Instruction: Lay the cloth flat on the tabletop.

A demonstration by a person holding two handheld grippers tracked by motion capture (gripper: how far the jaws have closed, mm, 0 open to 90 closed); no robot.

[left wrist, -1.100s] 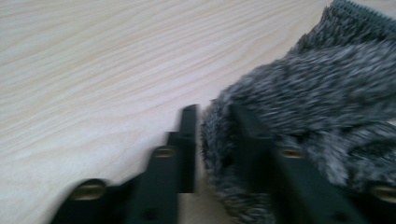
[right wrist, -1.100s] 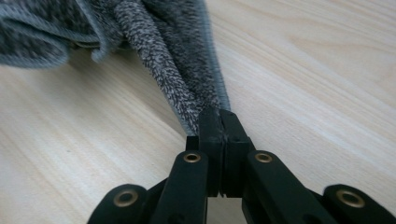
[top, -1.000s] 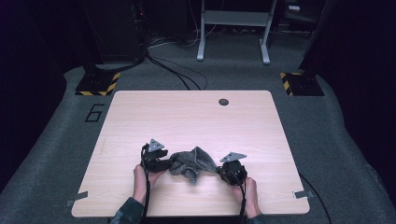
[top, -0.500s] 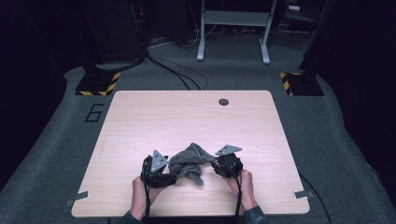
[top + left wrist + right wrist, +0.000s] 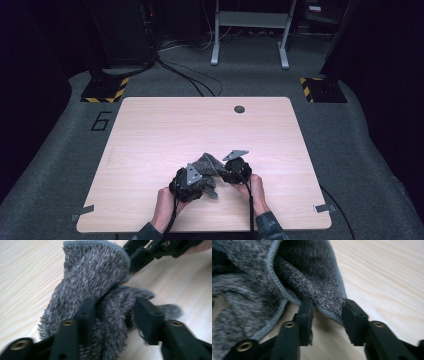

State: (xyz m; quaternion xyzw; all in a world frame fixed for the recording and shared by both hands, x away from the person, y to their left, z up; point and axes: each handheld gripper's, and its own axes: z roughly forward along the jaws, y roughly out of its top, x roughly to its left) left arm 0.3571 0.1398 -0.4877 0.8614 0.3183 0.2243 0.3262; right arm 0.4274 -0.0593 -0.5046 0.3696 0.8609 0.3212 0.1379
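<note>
The left gripper [image 5: 113, 315] bites into the bunched middle of a grey fleecy cloth [image 5: 97, 282], its jaws having just closed further on the pile. The right gripper [image 5: 325, 312] pinches the cloth's stitched hem, apparently to draw that edge over the bundle. The cloth lies between both hands, near the front edge of the wooden table [image 5: 165, 130].

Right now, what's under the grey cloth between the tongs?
Around the bunched grey cloth only bare wooden table shows; in the right gripper view its lifted hem hangs over plain wood. The cloth covers whatever lies beneath its folded middle.
</note>
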